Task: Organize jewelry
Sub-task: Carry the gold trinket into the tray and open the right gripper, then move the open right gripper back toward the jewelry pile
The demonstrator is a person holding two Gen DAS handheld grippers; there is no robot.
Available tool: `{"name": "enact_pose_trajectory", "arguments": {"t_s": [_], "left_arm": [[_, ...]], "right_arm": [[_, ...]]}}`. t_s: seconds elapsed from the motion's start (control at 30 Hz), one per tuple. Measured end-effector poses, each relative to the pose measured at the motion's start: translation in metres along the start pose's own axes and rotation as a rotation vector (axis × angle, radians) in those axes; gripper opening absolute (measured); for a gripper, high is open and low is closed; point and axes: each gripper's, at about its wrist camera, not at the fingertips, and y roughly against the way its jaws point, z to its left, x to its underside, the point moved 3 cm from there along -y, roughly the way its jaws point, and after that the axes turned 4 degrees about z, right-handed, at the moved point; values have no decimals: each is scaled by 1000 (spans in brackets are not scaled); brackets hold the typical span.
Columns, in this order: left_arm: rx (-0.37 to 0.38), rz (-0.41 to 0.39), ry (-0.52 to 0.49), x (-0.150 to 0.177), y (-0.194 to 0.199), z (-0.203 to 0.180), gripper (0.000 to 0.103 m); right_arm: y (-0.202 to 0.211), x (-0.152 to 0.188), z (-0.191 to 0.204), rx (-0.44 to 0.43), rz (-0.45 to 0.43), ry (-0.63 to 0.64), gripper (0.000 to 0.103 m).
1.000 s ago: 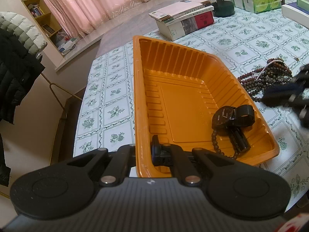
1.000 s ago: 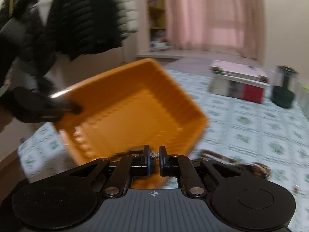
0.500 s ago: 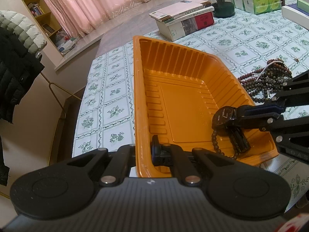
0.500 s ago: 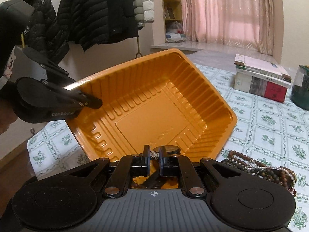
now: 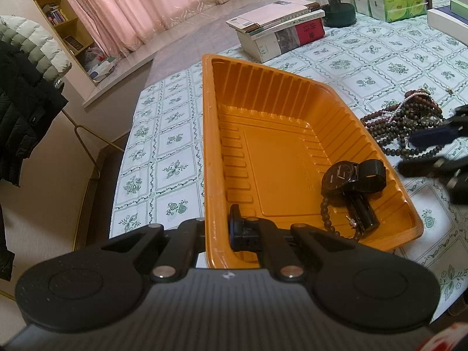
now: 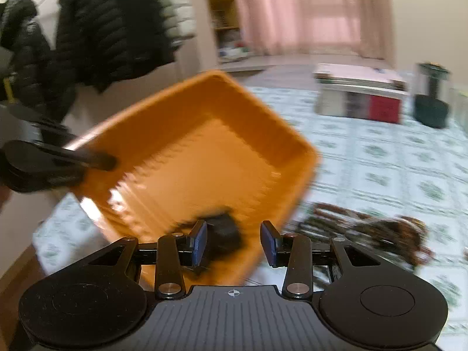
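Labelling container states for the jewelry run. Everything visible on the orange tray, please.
The orange ribbed plastic tray is a shallow rectangle with sloped fluted walls, a flat stepped floor and a thin rim. It sits on the green-patterned tablecloth. The left gripper is shut on its near rim, one finger inside the wall and one outside. In the near right corner lie a black wristwatch and a dark bead bracelet; the rest of the floor is bare. The bead pile lies outside, right of it.

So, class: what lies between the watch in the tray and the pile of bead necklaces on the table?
In the left wrist view, only the orange tray's side wall separates the watch from the necklaces.
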Motion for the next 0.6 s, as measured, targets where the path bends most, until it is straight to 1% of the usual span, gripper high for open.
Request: {"name": "enact_pose_trajectory", "arguments": {"t_s": [0.17, 0.37, 0.47, 0.6], "left_arm": [[-2, 0, 0, -1, 1, 0, 3], [-7, 1, -6, -2, 1, 1, 3], [-10, 2, -6, -2, 2, 0, 3], [-15, 4, -7, -2, 3, -2, 3]], "right_arm": [[21, 21, -50, 146, -4, -78, 41], [48, 41, -128, 335, 4, -217, 41], [60, 44, -159, 405, -2, -235, 41], [63, 43, -187, 457, 2, -244, 41]]}}
